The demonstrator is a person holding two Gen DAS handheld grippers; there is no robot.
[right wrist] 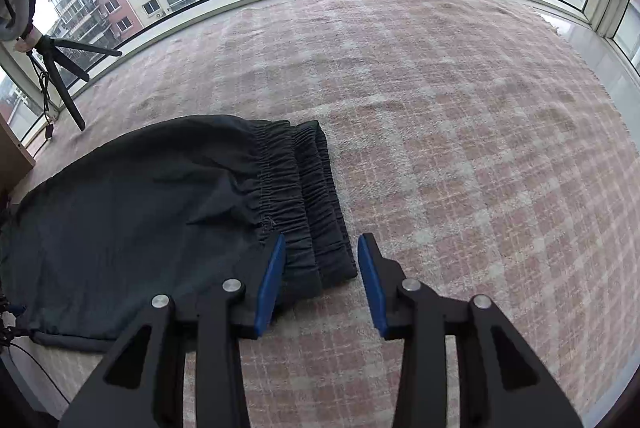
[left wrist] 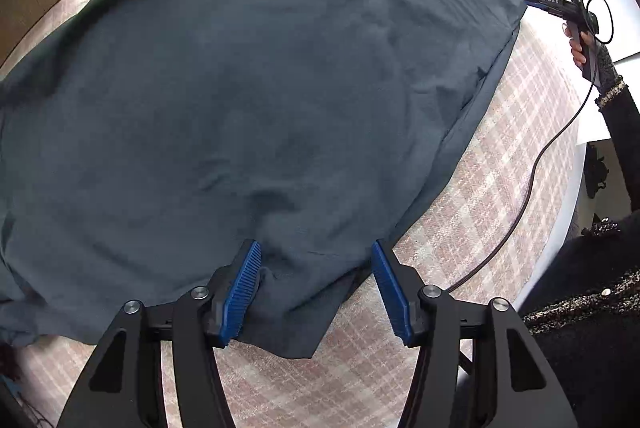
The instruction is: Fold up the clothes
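Item: dark garment (left wrist: 260,88), apparently trousers or shorts with an elastic waistband (right wrist: 304,188), lying on a pink-and-cream checked rug (right wrist: 460,148).

Condition: spread broad and mostly flat with shallow wrinkles; the waistband end shows two gathered bands stacked, which suggests one lengthwise fold is already made. Judged early to middle stage; further folds and final squaring remain.

Left tongs (left wrist: 316,286): jaws wide apart, holding nothing. A near corner of the garment lies between and under the blue pads (left wrist: 240,288), the left pad touching or just over the cloth.

Right tongs (right wrist: 322,282): jaws wide apart, empty. The near waistband corner sits between the fingers, closer to the left one; the right finger is over bare rug.

Right tongs seen from the left wrist view at the garment's far waistband corner.
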